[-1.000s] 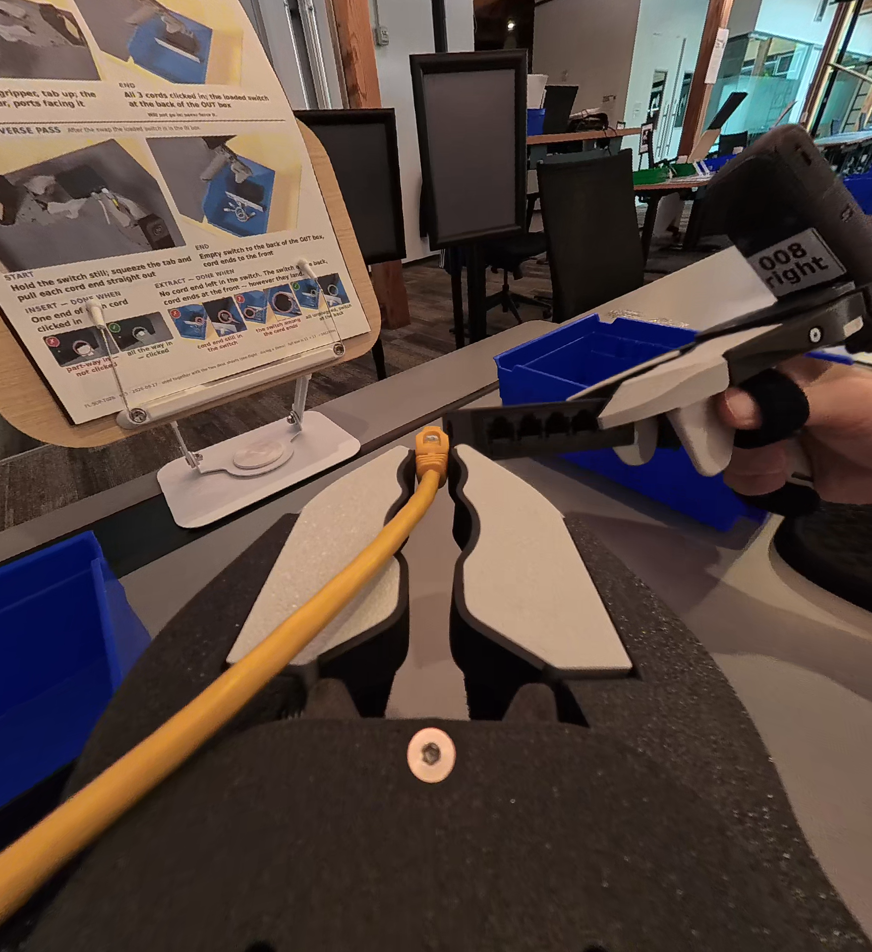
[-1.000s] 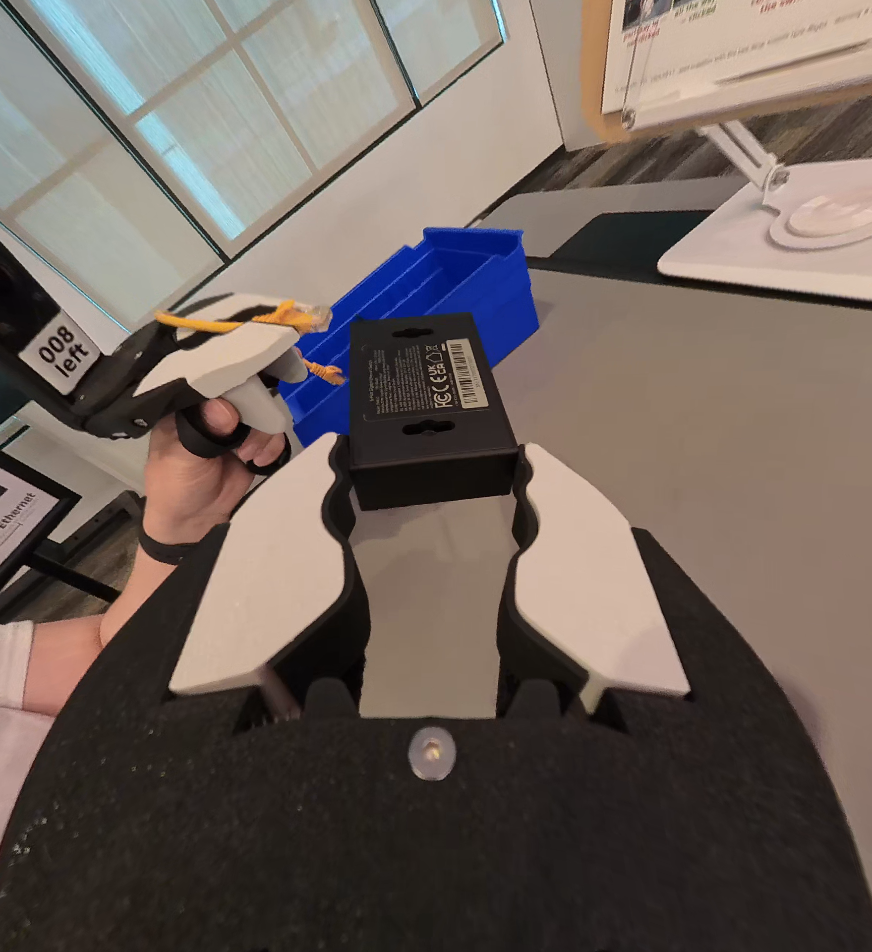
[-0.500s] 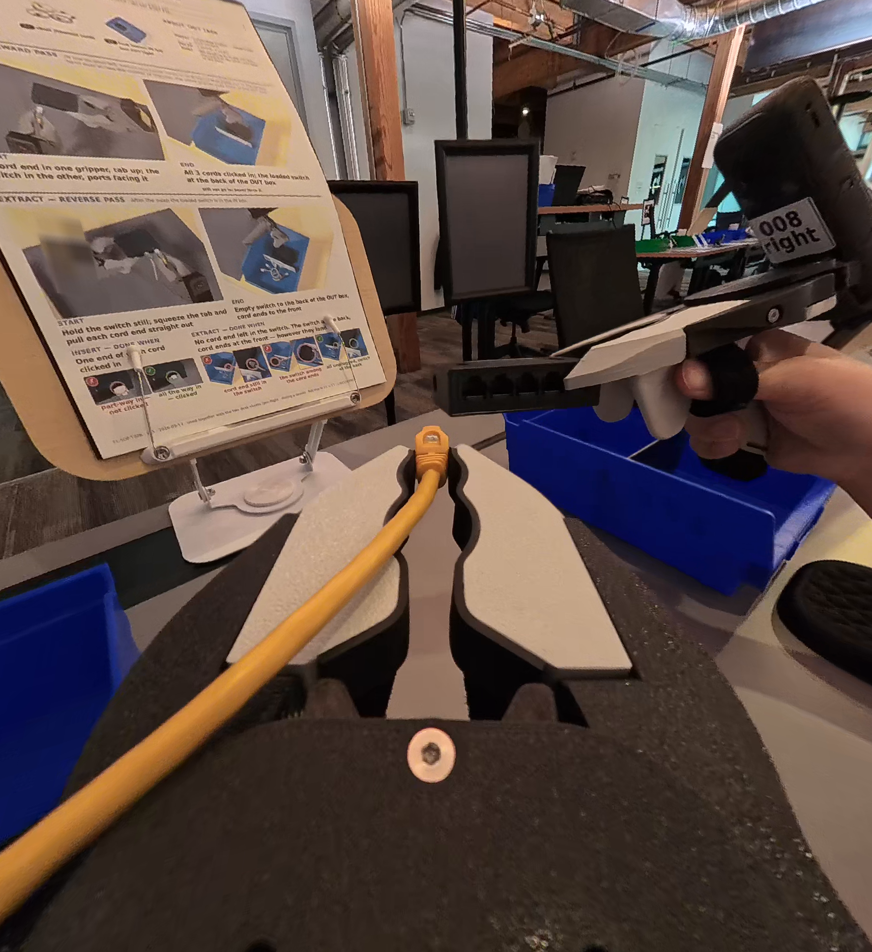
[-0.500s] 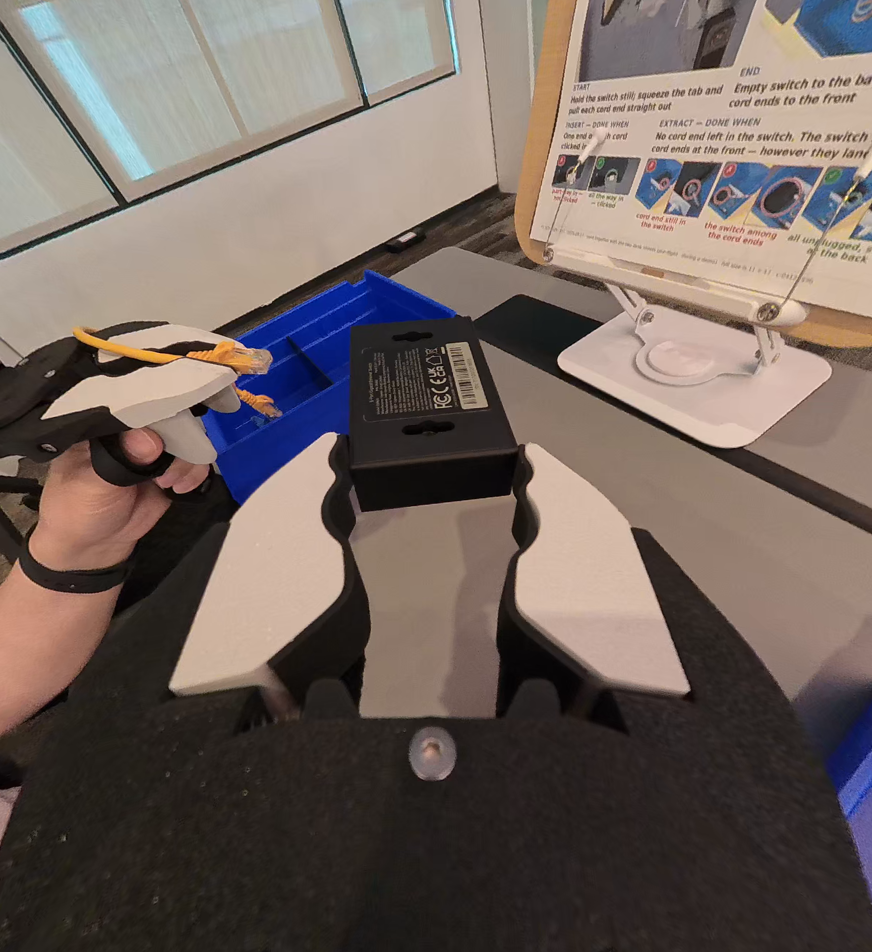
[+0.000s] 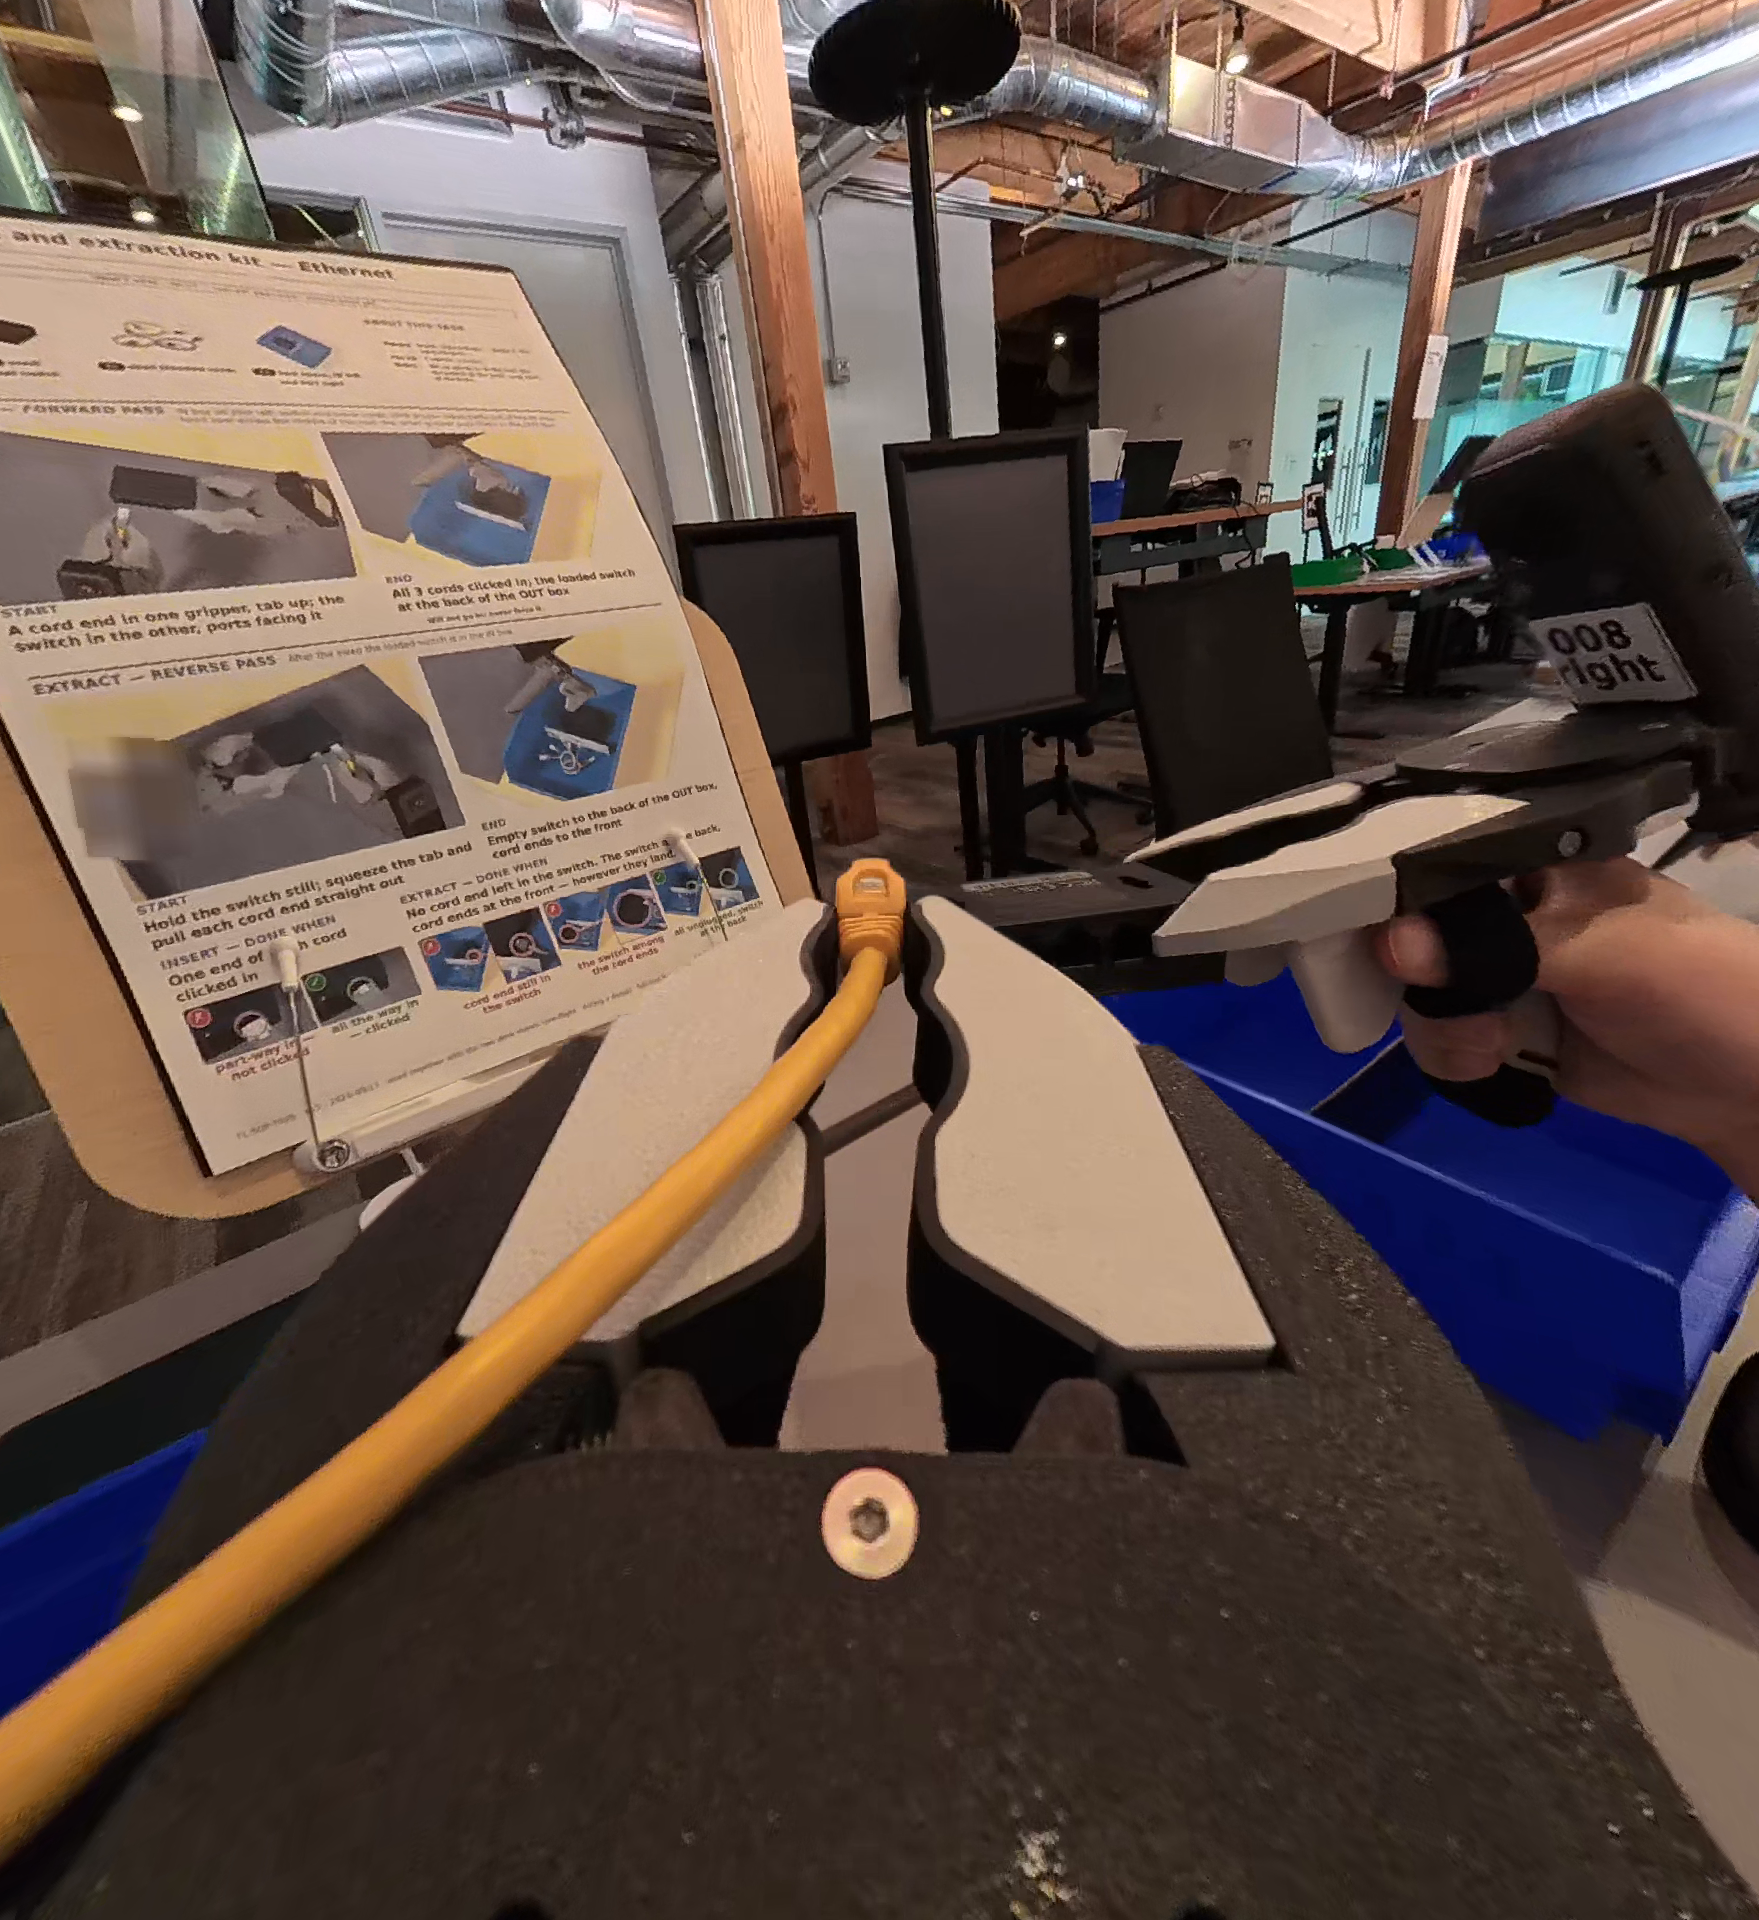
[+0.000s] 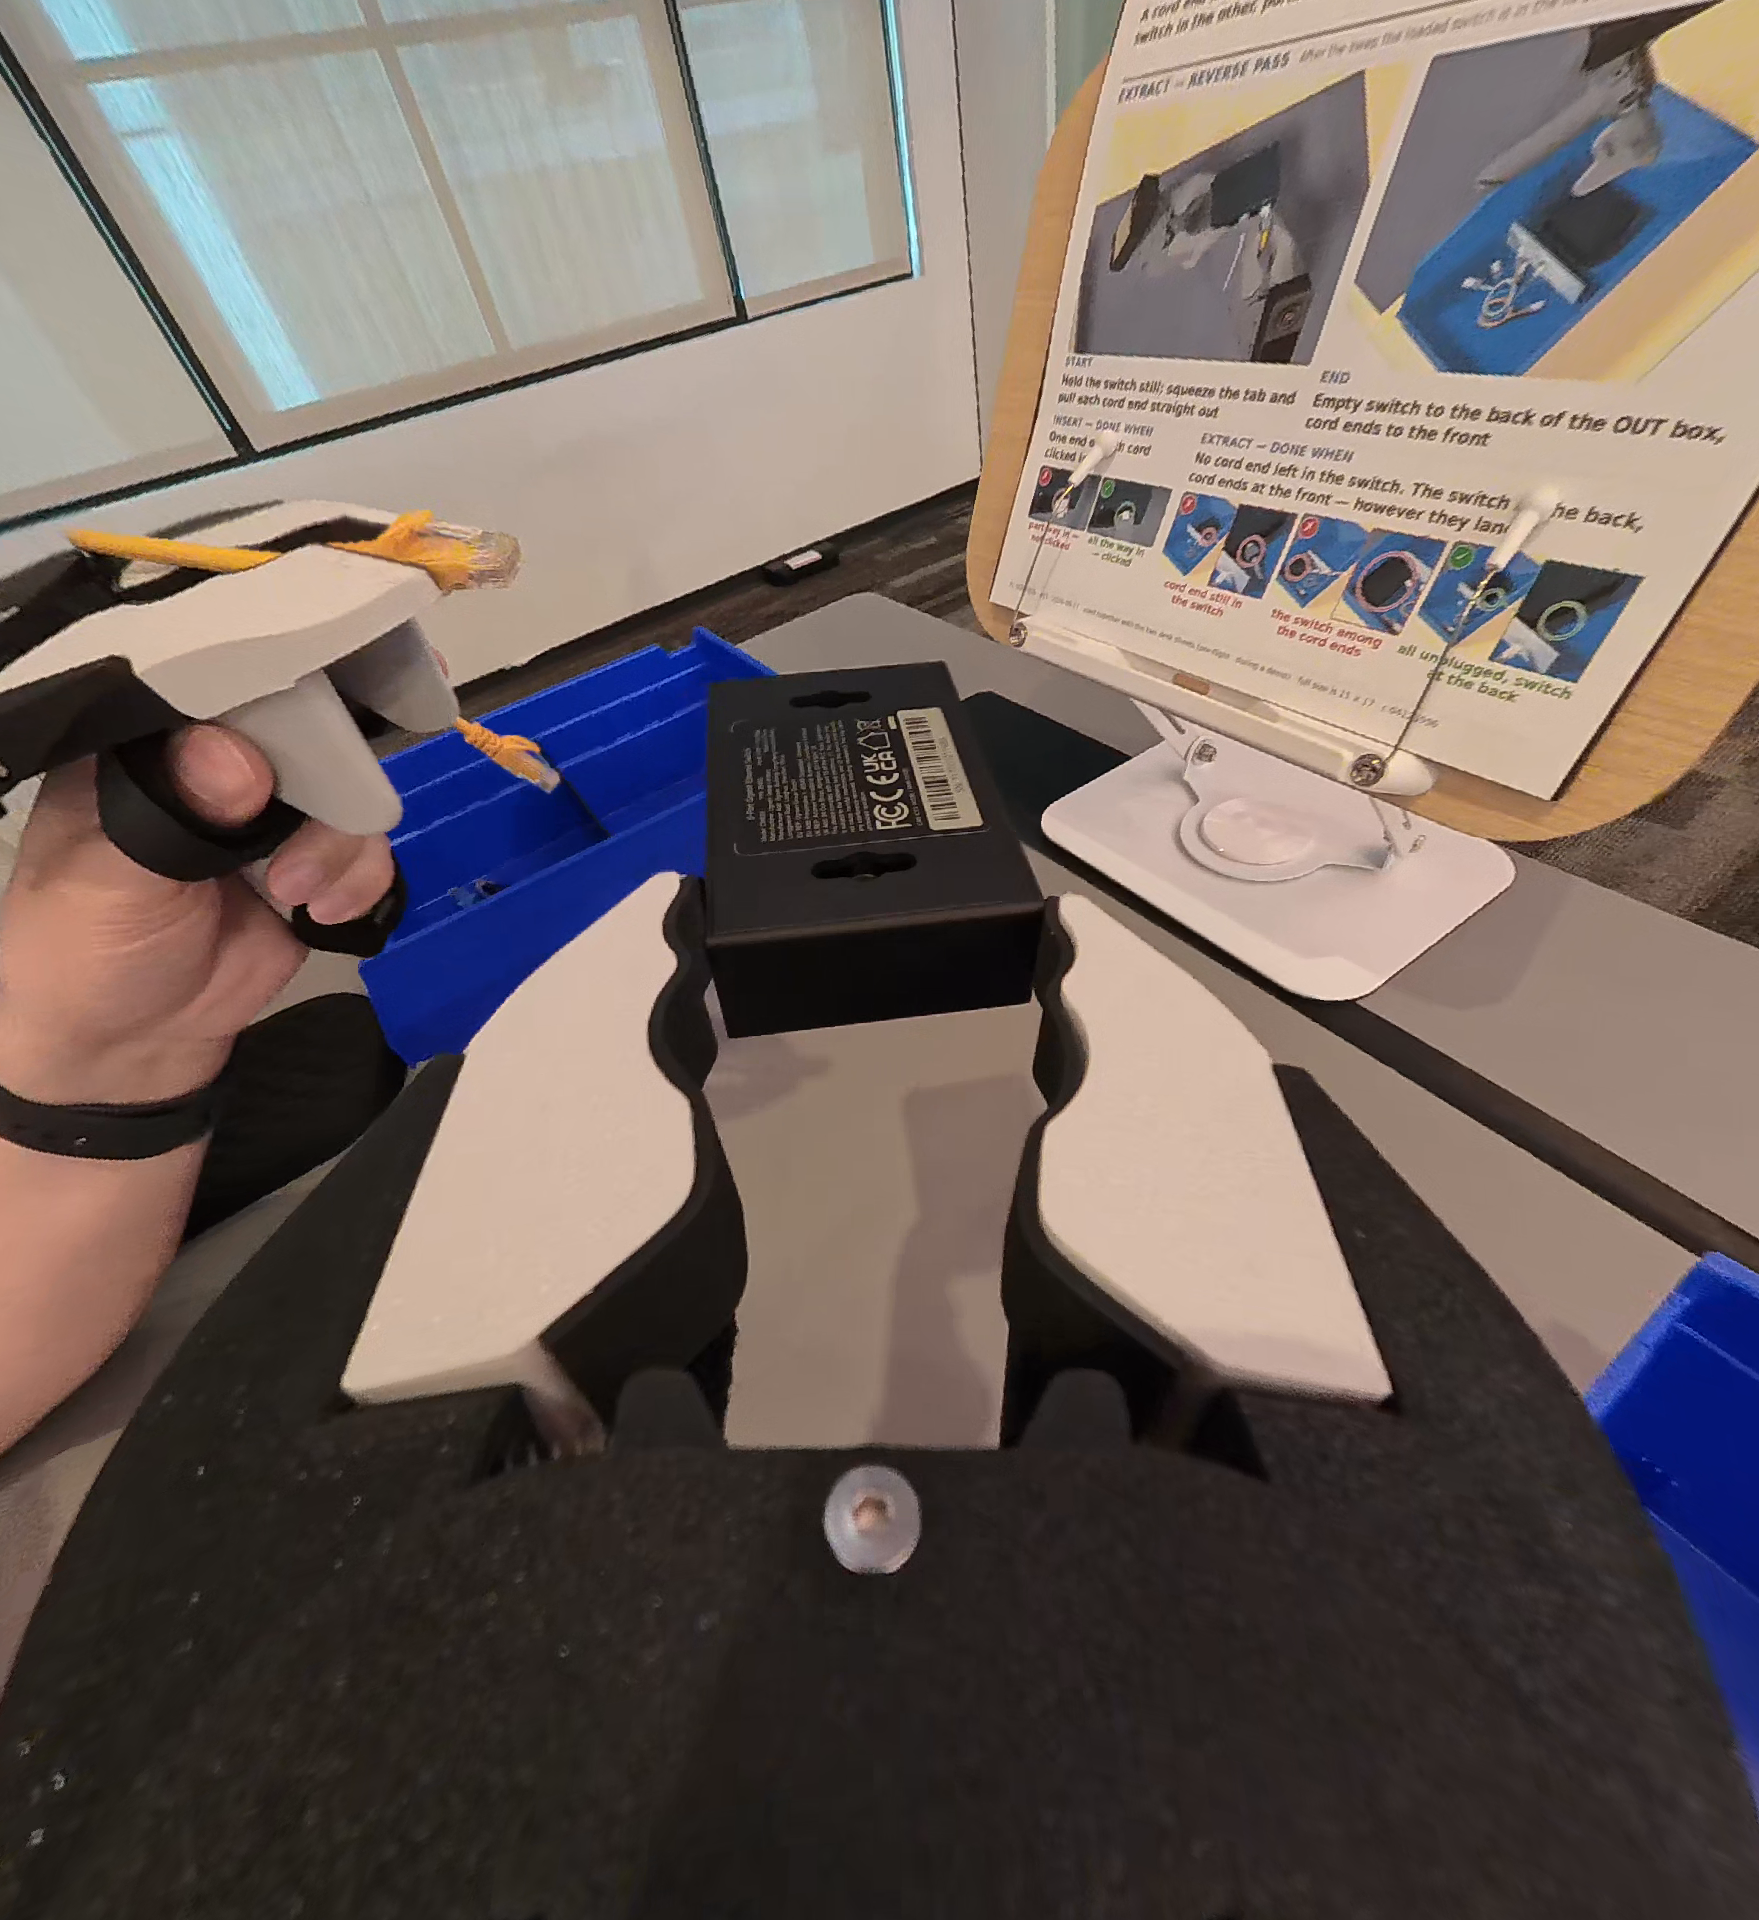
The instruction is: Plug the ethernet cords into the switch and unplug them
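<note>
In the left wrist view we are pinching the yellow ethernet cord in the left gripper, plug at frame centre, while the black switch, clamped in the right gripper, is lying just right of it, apart.

Open-plan office, loft style: exposed ducts and timber posts overhead, desks and black chairs behind, glass partitions far right, big window by grey worktable.
</note>
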`<state>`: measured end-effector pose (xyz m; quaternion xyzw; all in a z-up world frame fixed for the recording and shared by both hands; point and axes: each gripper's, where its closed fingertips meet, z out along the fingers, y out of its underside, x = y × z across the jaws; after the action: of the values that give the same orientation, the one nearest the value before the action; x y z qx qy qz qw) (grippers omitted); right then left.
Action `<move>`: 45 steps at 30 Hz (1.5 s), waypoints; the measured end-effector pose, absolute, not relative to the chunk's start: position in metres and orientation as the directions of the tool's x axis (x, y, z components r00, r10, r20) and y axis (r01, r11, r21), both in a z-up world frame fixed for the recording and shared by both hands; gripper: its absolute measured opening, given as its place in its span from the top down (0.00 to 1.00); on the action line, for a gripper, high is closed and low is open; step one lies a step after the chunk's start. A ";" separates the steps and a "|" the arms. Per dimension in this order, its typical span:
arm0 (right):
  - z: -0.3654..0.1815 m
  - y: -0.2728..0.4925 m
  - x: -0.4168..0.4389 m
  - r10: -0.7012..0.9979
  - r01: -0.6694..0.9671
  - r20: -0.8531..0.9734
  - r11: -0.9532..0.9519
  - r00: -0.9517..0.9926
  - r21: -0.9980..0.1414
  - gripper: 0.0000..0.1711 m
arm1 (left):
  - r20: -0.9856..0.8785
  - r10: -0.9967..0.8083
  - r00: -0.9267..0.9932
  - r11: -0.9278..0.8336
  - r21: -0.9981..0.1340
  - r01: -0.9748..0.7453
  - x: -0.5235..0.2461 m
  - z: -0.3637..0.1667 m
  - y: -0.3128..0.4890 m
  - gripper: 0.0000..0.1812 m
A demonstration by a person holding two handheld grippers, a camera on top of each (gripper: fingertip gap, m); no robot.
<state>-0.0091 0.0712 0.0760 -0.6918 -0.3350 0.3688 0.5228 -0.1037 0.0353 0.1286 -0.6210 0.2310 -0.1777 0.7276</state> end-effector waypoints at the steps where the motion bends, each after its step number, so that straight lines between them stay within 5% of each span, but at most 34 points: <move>1: 0.077 0.071 -0.007 0.848 0.069 -0.162 -0.227 0.505 -0.971 0.66 | -0.119 -0.553 0.825 0.173 -0.985 -0.026 -0.100 0.129 0.036 0.93; 21: 0.038 0.077 -0.036 0.813 -0.021 -0.359 -0.394 0.459 -0.919 0.66 | -0.102 -0.576 0.811 0.105 -0.993 -0.051 -0.082 0.097 0.048 0.93; 28: -0.055 0.067 -0.087 0.847 0.292 -0.290 -0.443 0.445 -0.848 0.66 | -0.089 -0.533 0.842 0.139 -0.990 -0.016 -0.118 0.124 0.041 0.93; 33: -0.056 0.056 -0.080 0.890 0.500 -0.134 -0.363 0.435 -0.786 0.66 | -0.055 -0.543 0.838 0.115 -0.993 0.009 -0.127 0.126 0.042 0.93; 45: -0.089 0.064 -0.020 0.934 0.903 0.063 -0.321 0.352 -0.285 0.66 | -0.035 -0.526 0.850 0.091 -0.996 0.015 -0.150 0.133 0.041 0.93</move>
<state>-0.0199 0.0642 -0.0891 -0.8109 -0.5663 0.0564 0.1361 -0.1502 0.0412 0.1326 -0.6467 0.1973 -0.1901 0.7118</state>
